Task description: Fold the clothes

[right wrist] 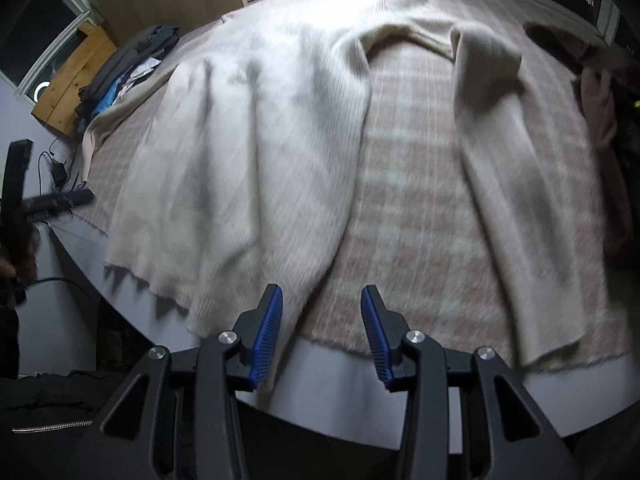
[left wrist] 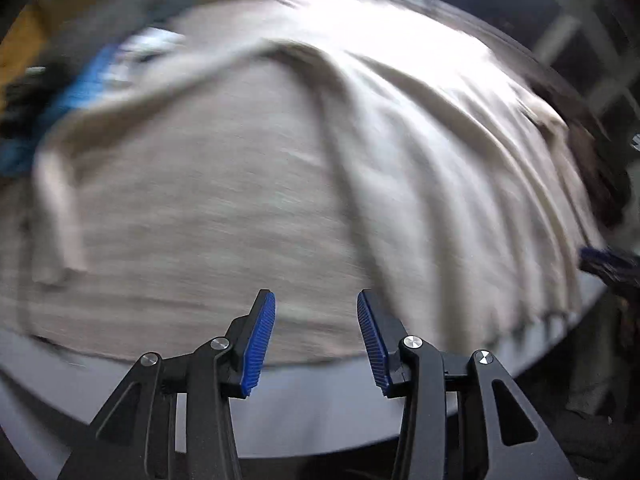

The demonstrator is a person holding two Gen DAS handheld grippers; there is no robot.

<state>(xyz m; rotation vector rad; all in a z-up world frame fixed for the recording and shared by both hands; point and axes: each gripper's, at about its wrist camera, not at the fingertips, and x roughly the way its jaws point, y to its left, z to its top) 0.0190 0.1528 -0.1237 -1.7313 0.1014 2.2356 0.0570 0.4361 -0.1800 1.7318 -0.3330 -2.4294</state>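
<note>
Lying lengthwise, sweater (right wrist: 248,152) hem nearest.

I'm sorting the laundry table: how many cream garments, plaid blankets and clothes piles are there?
Cream knit garment: 1
Pinkish plaid blanket beneath it: 1
Pile of dark and blue clothes at the table's far left: 1
Total: 3

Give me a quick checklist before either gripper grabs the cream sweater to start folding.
1. Left gripper empty, jaws apart: ok.
2. Right gripper empty, jaws apart: ok.
3. Cream sweater spread on the pink checked blanket: ok.
4. Sweater smooth: not ok, long creases run down the body and the sleeve lies apart from it.
5. Hem fully on the table: not ok, it overhangs the near edge.
6. Left view sharp enough to aim: not ok, blurred.
</note>
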